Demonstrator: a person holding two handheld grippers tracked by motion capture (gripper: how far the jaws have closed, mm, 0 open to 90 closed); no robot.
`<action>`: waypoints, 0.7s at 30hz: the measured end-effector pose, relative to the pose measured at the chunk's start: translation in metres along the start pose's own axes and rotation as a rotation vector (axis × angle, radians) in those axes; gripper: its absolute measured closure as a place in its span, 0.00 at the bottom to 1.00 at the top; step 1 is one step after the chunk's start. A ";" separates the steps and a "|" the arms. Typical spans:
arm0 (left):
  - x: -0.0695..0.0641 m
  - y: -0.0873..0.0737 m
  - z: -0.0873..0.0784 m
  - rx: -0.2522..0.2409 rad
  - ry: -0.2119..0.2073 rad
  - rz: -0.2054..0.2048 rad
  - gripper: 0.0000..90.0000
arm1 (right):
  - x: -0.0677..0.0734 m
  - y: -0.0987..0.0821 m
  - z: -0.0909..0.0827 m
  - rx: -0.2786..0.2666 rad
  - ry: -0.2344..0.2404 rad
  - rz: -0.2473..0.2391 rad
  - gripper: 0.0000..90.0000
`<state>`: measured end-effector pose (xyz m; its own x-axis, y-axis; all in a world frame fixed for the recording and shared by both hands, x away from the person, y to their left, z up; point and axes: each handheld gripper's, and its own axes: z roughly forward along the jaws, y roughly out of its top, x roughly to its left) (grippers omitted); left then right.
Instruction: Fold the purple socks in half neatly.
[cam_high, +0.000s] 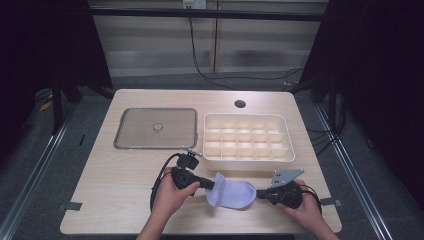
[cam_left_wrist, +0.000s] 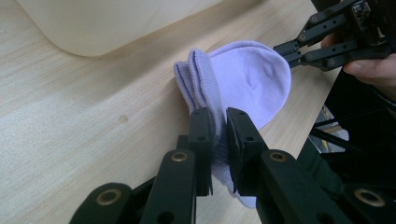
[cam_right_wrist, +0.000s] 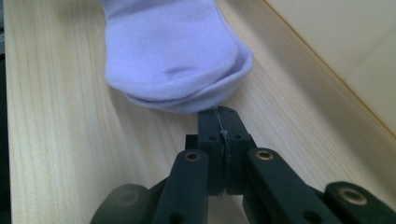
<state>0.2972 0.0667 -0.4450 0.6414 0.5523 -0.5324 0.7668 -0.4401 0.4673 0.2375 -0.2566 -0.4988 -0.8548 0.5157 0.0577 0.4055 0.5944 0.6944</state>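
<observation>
The left gripper (cam_left_wrist: 218, 119) has its two black jaws clamped on the ribbed cuff end of a pale lilac folded sock (cam_left_wrist: 247, 79), the fabric bunched between the pads. In the high view this left gripper (cam_high: 210, 184) sits in the person's left hand (cam_high: 172, 197), pointing to the right along the table.

The right gripper (cam_right_wrist: 223, 122) has its jaws pressed flat together with nothing visible between them; the tips sit just at the rounded toe end of the sock (cam_right_wrist: 173, 51), at its lower edge, and whether they touch the fabric cannot be told. In the high view the right gripper (cam_high: 260, 194), topped by a grey three-cornered plate, is held in the right hand (cam_high: 302, 207) and points left at the sock (cam_high: 231, 192).

The sock lies flat on the light wooden table (cam_high: 125, 200), near the front edge, between the two grippers. Just behind it stands a cream plastic organiser box with many small square compartments (cam_high: 246, 140). Left of that box lies a square transparent lid with a metal rim (cam_high: 156, 128).
</observation>
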 end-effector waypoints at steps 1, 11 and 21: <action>-0.001 0.001 0.000 0.003 -0.002 0.003 0.90 | 0.000 0.000 0.000 -0.002 -0.001 -0.003 0.99; -0.006 0.006 0.001 0.007 -0.013 0.010 0.90 | 0.001 0.002 0.003 -0.005 0.003 -0.005 0.99; -0.011 0.010 0.004 0.013 0.000 0.007 0.90 | 0.001 0.002 0.003 -0.008 0.008 -0.004 0.99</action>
<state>0.2974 0.0531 -0.4376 0.6466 0.5494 -0.5292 0.7627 -0.4526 0.4620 0.2383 -0.2525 -0.4996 -0.8589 0.5084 0.0610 0.3997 0.5911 0.7006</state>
